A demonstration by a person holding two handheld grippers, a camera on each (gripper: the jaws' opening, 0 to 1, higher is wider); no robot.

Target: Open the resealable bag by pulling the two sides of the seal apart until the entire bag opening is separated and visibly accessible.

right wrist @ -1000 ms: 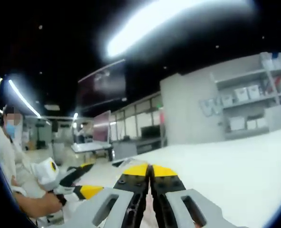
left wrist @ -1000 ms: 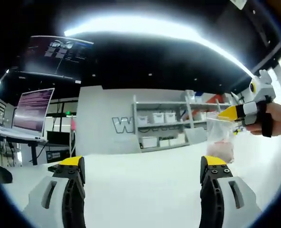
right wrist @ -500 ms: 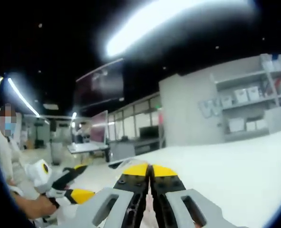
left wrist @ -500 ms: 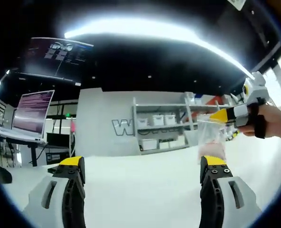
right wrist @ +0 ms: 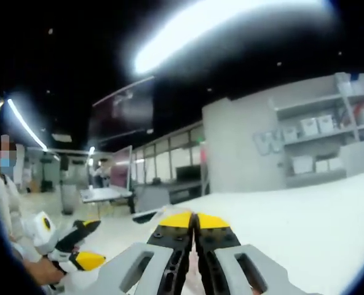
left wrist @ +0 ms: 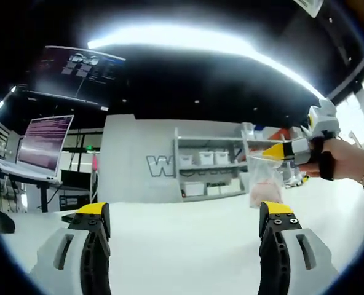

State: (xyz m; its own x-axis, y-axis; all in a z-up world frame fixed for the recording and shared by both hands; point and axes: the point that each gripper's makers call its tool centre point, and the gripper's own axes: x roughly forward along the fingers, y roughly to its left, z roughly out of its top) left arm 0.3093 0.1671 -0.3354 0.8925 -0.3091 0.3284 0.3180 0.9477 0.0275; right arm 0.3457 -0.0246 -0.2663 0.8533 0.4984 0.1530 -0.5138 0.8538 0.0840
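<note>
Bag [left wrist: 265,184] hangs in mid-air above the white worktop [left wrist: 188,239], seen in the left gripper view; clear film, a pinkish mass sitting low inside it; contents not identifiable.

Right claw [left wrist: 274,150] enters that view from the right, yellow tips pinched together on the bag's top edge, a hand [left wrist: 342,163] behind it. In the right gripper view the same claw [right wrist: 195,228] shows its 2 jaws pressed flat together; a pale strip below the tips may be bag film, too blurred to confirm.

Left claw [left wrist: 185,215]: jaws wide apart, nothing between them, well apart from the bag; it also appears at lower left of the right gripper view [right wrist: 83,243], again jaws spread.

Handling, judged: thin soft film, light overall, weight concentrated at the bottom so the bag hangs roughly straight from the single pinch; likely slick, so a shallow bite may slip; film crumples rather than resists, and a pull on the body would stretch it without parting the seal.

Where to grip, judged: the free lip just above the seal, on the side opposite the right claw's hold, 1 layer only; cannot tell from these views whether the right claw holds 1 lip or both; seal looks unopened.

Background shelves [left wrist: 209,166] and a monitor [left wrist: 43,144] are well clear of the work.
</note>
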